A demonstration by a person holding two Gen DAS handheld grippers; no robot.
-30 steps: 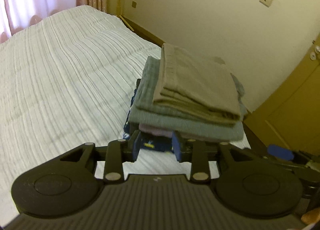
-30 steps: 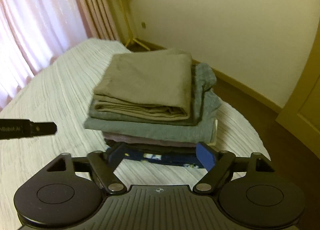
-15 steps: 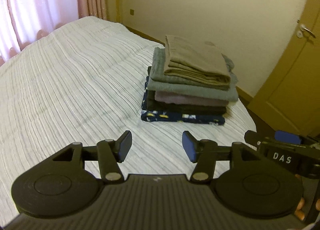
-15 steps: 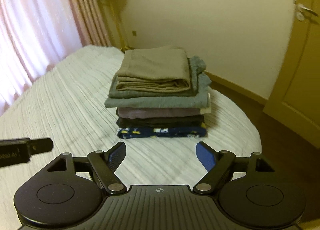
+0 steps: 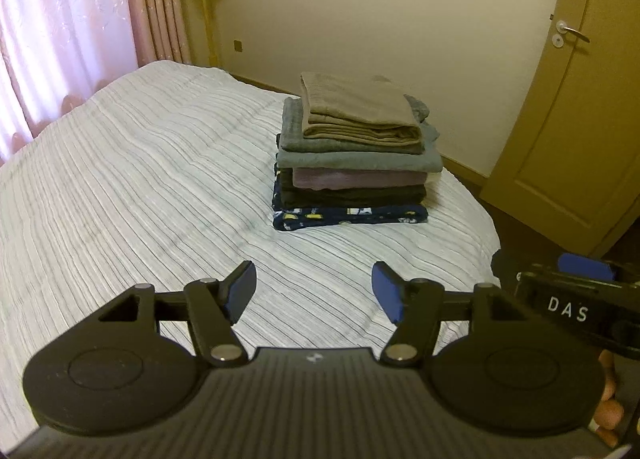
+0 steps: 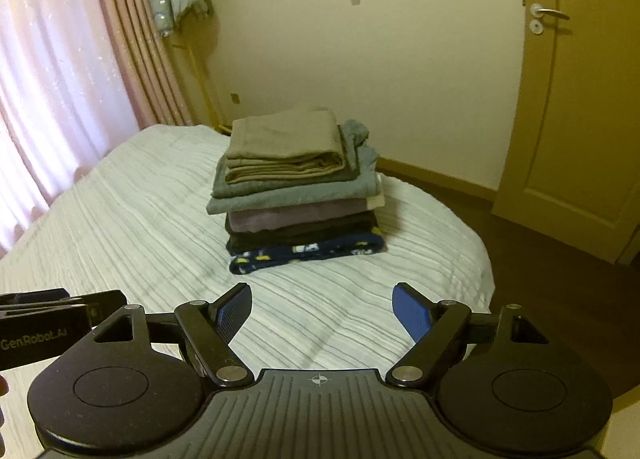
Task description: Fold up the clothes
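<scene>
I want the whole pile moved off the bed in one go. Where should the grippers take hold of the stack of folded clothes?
Probably at the bottom: slide the left gripper and right gripper, both open, in from the near side under the navy patterned piece, one toward each end. It is the lowest layer on the bed, so lifting there should carry the tan piece and everything between.

Pink curtains glow with daylight left of the white-striped bed; cream wall, tan door right.
</scene>
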